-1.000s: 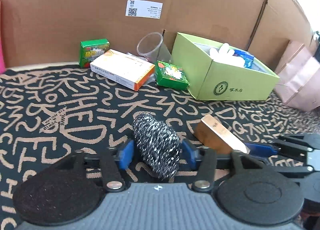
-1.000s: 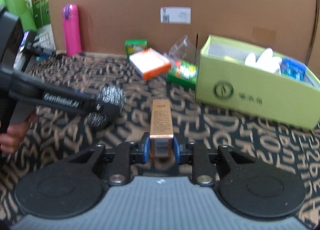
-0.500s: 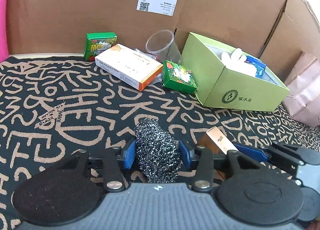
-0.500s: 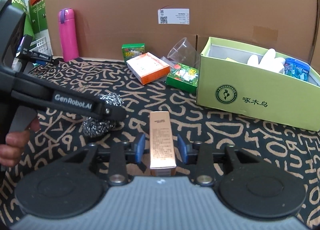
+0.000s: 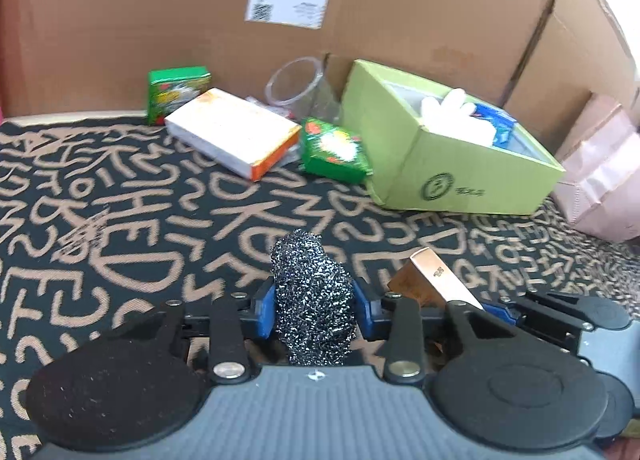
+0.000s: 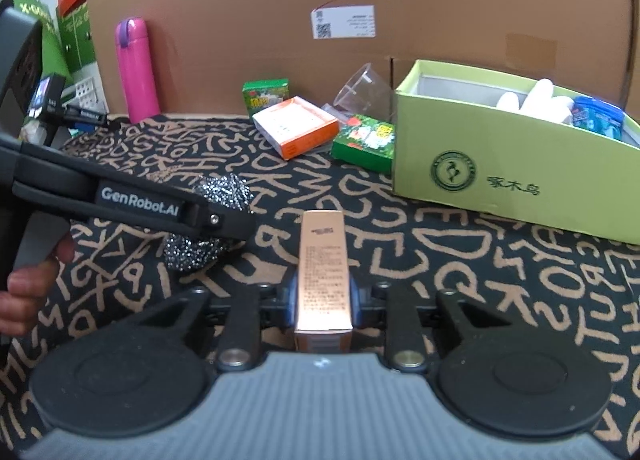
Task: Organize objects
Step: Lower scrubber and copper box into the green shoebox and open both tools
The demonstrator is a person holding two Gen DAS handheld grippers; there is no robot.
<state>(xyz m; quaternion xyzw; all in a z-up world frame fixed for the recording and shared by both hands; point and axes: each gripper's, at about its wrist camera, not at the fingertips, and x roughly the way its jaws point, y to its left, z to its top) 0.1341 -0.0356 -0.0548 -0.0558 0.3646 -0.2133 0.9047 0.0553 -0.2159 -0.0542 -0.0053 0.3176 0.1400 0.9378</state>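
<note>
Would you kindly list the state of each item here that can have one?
left gripper: closing on the steel wool scrubber
right gripper: closing on the copper box
green carton: open, holding items
clear cup: tipped over
pink bottle: upright

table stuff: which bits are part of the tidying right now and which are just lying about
In play:
steel wool, left gripper closing on it
copper box, right gripper closing on it
green bin

Lying about:
pink flask
orange-white box
plastic cup
</note>
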